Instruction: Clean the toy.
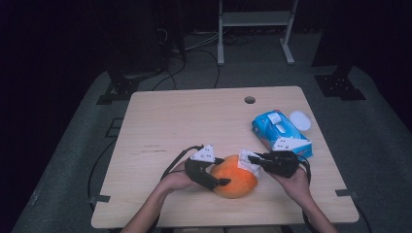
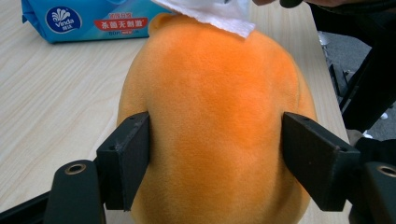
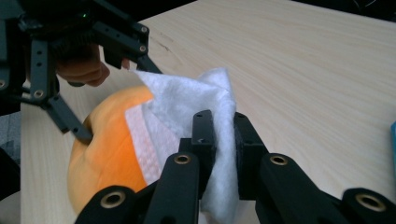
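Note:
A round orange plush toy (image 1: pixel 235 182) lies near the front edge of the wooden table (image 1: pixel 184 116). My left gripper (image 1: pixel 222 171) reaches in from the left. In the left gripper view its two black pads (image 2: pixel 128 158) press on both sides of the plush toy (image 2: pixel 215 93). My right gripper (image 1: pixel 255 161) comes from the right, shut on a folded white wipe (image 1: pixel 247 162). In the right gripper view the wipe (image 3: pixel 187 98) is pinched between the jaws of my right gripper (image 3: pixel 224 135) and lies against the top of the plush toy (image 3: pixel 107 140).
A blue pack of wipes (image 1: pixel 281 133) lies on the table behind the right hand, with a white round lid (image 1: pixel 300 120) beside it. A cable hole (image 1: pixel 249 100) sits near the far edge. Cables trail from both grippers.

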Action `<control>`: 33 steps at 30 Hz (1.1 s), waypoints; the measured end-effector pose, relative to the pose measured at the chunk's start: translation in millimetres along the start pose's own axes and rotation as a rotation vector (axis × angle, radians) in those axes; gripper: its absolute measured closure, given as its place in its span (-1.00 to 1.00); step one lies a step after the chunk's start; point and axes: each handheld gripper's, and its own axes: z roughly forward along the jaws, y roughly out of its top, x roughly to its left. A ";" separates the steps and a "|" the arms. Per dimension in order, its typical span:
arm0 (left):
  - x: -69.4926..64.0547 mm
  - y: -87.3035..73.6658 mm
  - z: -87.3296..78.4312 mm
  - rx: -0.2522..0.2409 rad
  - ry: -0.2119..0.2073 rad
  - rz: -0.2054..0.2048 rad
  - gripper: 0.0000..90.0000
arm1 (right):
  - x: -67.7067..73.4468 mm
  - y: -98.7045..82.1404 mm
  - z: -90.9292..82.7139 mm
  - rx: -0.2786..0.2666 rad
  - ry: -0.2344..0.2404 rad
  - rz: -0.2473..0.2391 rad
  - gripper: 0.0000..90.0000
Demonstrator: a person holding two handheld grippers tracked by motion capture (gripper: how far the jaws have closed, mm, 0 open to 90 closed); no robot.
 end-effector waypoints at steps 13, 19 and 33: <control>-7.5 7.6 4.2 0.019 0.025 0.020 -0.43 | 11.6 1.2 -8.6 0.013 0.009 -0.034 0.80; -9.8 8.1 4.6 0.027 0.031 0.031 -0.43 | 22.2 17.6 3.6 0.014 0.016 -0.100 0.80; -12.4 12.5 9.1 0.027 0.031 0.039 -0.43 | 29.7 -9.7 -16.5 0.051 0.012 -0.078 0.80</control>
